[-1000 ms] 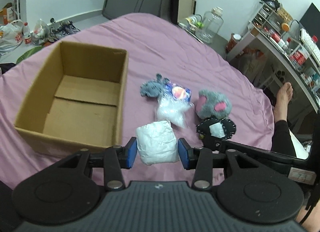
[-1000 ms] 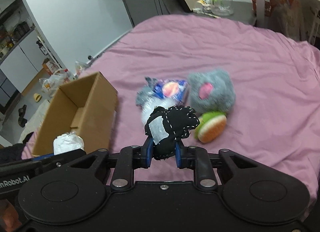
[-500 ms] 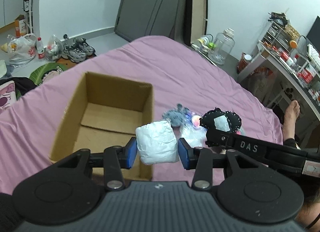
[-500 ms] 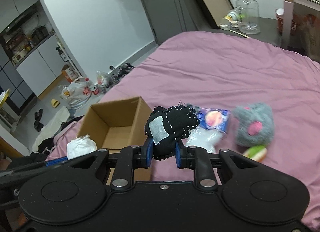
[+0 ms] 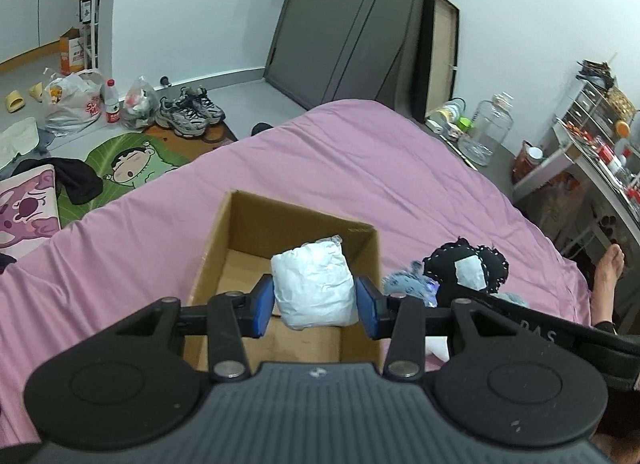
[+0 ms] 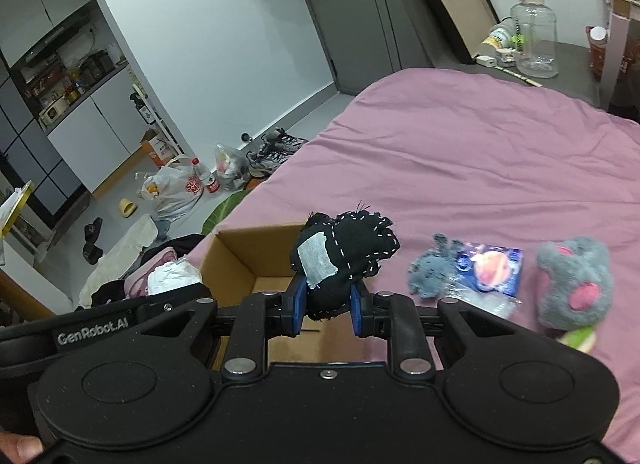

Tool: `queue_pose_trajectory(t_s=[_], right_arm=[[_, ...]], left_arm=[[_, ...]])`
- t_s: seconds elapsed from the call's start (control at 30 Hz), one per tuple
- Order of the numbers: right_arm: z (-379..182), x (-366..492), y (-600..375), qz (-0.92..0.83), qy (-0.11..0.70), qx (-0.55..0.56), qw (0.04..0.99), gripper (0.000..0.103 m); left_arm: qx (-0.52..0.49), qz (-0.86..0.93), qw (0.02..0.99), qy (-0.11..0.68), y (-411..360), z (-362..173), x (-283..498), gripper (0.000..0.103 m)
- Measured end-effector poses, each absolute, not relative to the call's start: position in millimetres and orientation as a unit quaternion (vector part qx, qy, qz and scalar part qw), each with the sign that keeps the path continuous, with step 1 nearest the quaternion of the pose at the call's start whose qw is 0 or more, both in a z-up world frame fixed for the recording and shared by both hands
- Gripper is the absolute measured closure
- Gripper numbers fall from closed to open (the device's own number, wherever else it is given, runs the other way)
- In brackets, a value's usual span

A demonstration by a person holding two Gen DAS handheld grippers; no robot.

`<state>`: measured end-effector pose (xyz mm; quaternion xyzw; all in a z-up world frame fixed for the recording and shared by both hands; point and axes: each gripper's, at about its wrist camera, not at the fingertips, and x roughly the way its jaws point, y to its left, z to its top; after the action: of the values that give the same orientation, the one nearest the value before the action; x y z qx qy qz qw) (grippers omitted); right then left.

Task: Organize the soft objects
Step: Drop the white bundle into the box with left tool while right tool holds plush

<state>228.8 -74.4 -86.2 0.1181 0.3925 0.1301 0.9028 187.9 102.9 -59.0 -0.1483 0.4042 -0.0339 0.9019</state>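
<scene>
Above the open cardboard box (image 5: 224, 248), my left gripper (image 5: 316, 306) is clamping a crinkly white wrapped bundle (image 5: 314, 286); my right gripper (image 6: 326, 306) is squeezing a black stitched fabric pouch (image 6: 346, 260), while fuzzy grey plushes (image 6: 574, 282) are lying on the pink bedsheet (image 6: 480, 152).

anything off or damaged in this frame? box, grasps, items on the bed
Nothing broken. The cardboard box sits upright and open on the bed. The left gripper grips the white bundle squarely; the right gripper pinches the black pouch only at its bottom end, so it bulges above the fingers. Its edge threads look frayed.
</scene>
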Motion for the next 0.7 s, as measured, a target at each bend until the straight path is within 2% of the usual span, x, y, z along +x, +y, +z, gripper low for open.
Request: queue_pose_trajectory(t_s=[0.7], right_arm=[[-109.0, 269.6, -50.6, 0.143, 0.421, 0.124, 0.887, 0.081]], left_arm=[[-0.152, -0.008, 0.883, 0.443, 133.4, -101.6, 263.6, 0.06]])
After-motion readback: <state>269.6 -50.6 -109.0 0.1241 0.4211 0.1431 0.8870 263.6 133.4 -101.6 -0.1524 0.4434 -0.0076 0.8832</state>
